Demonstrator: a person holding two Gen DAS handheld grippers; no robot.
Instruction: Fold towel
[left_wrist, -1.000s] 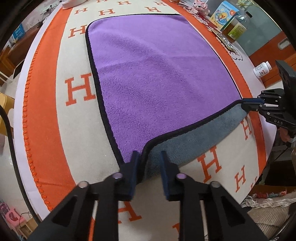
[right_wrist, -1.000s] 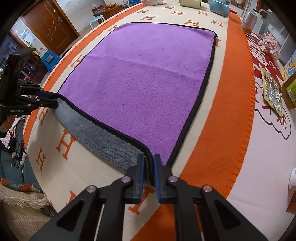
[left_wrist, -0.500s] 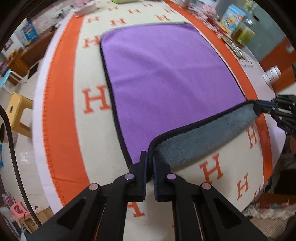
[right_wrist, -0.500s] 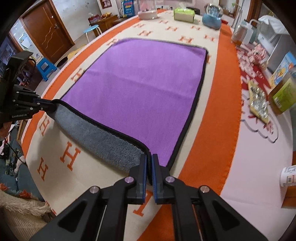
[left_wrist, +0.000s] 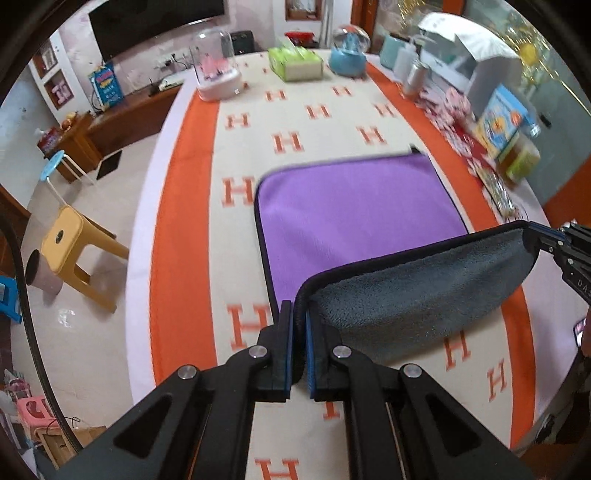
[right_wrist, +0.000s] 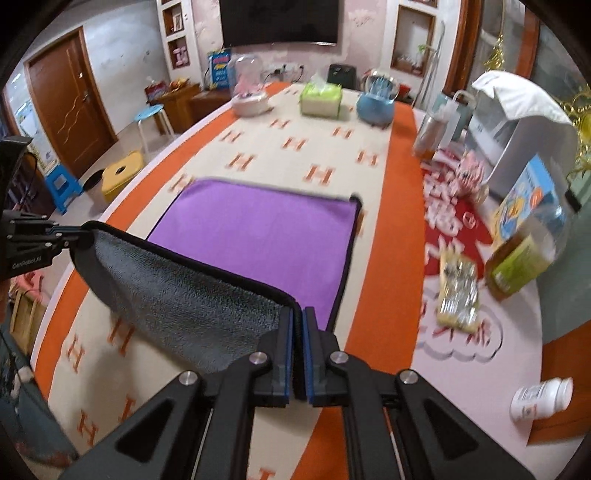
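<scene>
The towel (left_wrist: 354, 218) is purple on top with a grey underside and black trim; it lies on the orange and cream H-pattern tablecloth (left_wrist: 291, 114). My left gripper (left_wrist: 299, 321) is shut on its near left corner. My right gripper (right_wrist: 297, 319) is shut on its near right corner. Both corners are lifted, so the near edge hangs in the air and the grey underside (right_wrist: 177, 291) faces me. The far half of the towel (right_wrist: 258, 236) lies flat. Each gripper shows in the other's view: the right one (left_wrist: 535, 240) and the left one (right_wrist: 79, 236).
At the far end of the table stand a pink-based dome (left_wrist: 218, 74), a green tissue box (left_wrist: 295, 64) and a blue globe (left_wrist: 349, 55). Boxes, jars and snacks (right_wrist: 517, 258) line the right side, with a white pill bottle (right_wrist: 543, 400) near the edge. Stools (left_wrist: 74, 243) stand on the floor at left.
My left gripper closed on its corner. Both grippers then rose and carried the near edge up and away from me, so more grey underside shows and the room beyond the table came into view.
</scene>
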